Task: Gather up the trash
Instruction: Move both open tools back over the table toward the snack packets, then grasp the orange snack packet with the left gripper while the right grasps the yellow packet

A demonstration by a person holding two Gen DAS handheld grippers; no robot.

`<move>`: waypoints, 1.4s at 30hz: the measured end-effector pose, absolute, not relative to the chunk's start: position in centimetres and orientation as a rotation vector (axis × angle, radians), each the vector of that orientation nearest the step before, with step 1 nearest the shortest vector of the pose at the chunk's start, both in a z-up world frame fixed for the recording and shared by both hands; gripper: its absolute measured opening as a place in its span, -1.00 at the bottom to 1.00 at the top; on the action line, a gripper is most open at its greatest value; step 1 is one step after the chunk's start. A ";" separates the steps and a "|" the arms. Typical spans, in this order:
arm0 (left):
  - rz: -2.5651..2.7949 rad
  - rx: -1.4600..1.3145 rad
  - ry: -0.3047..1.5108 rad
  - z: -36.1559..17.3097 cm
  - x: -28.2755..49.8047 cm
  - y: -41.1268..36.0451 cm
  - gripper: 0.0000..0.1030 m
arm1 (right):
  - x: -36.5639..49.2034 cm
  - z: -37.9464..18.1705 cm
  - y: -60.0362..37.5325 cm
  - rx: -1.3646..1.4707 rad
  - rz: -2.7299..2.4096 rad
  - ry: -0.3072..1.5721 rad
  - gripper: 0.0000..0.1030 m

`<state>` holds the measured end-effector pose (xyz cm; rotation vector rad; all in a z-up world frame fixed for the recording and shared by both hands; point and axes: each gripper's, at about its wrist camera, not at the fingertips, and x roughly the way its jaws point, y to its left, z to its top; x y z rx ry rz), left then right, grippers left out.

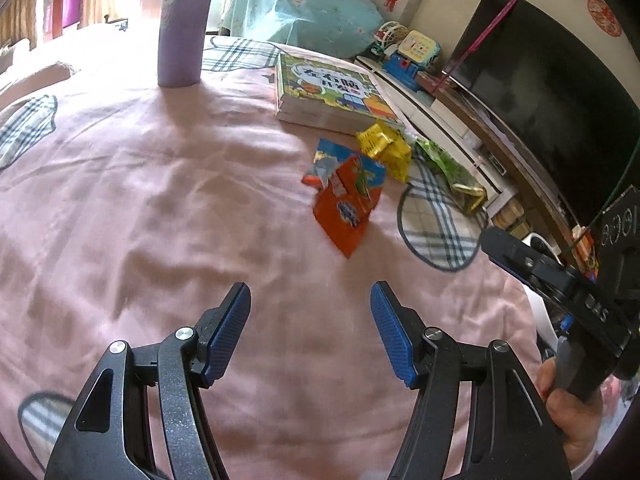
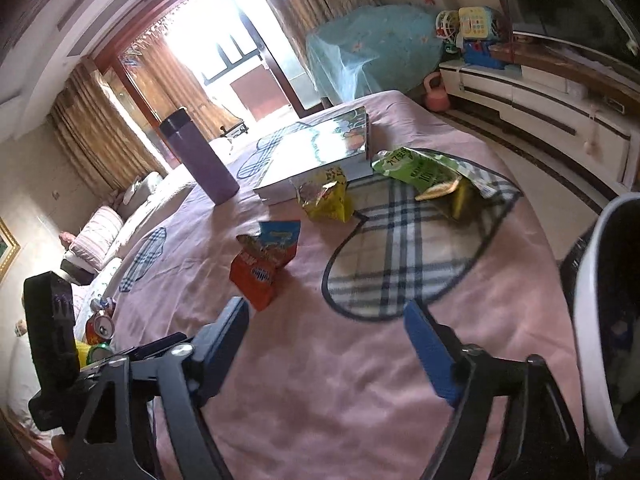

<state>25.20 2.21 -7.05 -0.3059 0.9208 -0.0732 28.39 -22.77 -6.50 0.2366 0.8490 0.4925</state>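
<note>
Three empty snack wrappers lie on a pink cloth-covered table [image 1: 160,208]: an orange wrapper [image 1: 346,204] [image 2: 262,264], a yellow wrapper [image 1: 386,148] [image 2: 326,194] and a green wrapper [image 1: 450,174] [image 2: 424,174]. My left gripper [image 1: 310,302] is open and empty, hovering over the cloth short of the orange wrapper. My right gripper [image 2: 326,318] is open and empty, near the orange wrapper and a plaid heart patch [image 2: 404,248]. A white bin [image 2: 600,328] stands at the table's right edge.
A purple flask [image 1: 182,24] [image 2: 200,160] stands upright at the far side. A thick picture book [image 1: 332,92] [image 2: 320,152] lies behind the wrappers. A TV [image 1: 552,92] and low cabinet [image 2: 540,96] are to the right. Drink cans [image 2: 100,326] sit at the left.
</note>
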 end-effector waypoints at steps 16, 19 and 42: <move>-0.119 -0.312 0.953 -9.1 32.3 1.8 -0.08 | 39.1 -8.7 -19.7 0.331 0.495 0.904 -0.33; -0.136 -0.289 0.946 -9.4 32.7 1.3 -0.64 | 40.0 -9.7 -19.2 0.343 0.505 0.932 -0.63; -0.244 -0.285 0.864 -5.4 23.6 -1.8 -0.98 | 26.4 -5.8 -26.2 0.390 0.514 0.822 -0.82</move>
